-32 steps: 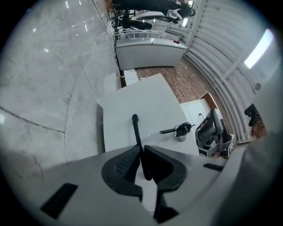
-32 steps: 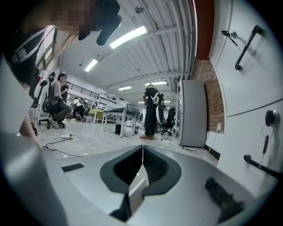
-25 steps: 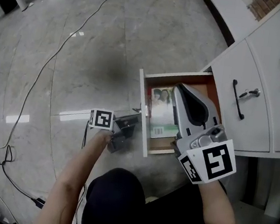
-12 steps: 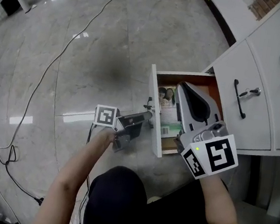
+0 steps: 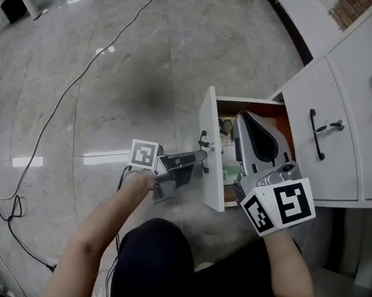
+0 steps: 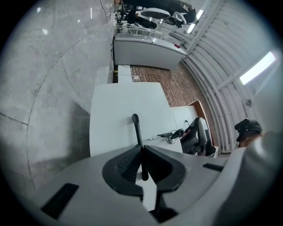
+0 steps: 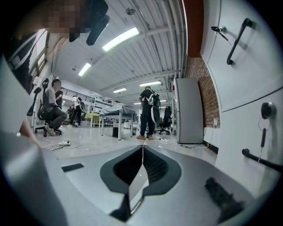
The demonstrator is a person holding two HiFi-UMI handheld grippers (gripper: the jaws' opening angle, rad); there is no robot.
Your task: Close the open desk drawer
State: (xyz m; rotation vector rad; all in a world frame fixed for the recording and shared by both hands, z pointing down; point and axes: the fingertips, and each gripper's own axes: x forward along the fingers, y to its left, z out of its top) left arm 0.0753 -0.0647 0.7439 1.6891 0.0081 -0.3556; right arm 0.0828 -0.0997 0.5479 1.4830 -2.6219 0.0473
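You are pushing the partly open desk drawer (image 5: 213, 176) inward, the left gripper (image 6: 141, 148) just closing tighter on its black handle (image 6: 136, 129).

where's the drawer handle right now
In the left gripper view the handle stands upright at centre on the white drawer front, a key just to its right, pinched in the left tongs, whose jaws have just closed further on it.

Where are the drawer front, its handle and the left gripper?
drawer front (image 5: 214, 172), head view, white panel's top edge.
handle (image 6: 137, 132), left gripper view, bar above the jaws.
left gripper (image 5: 202, 156), head view, between its fingertips.
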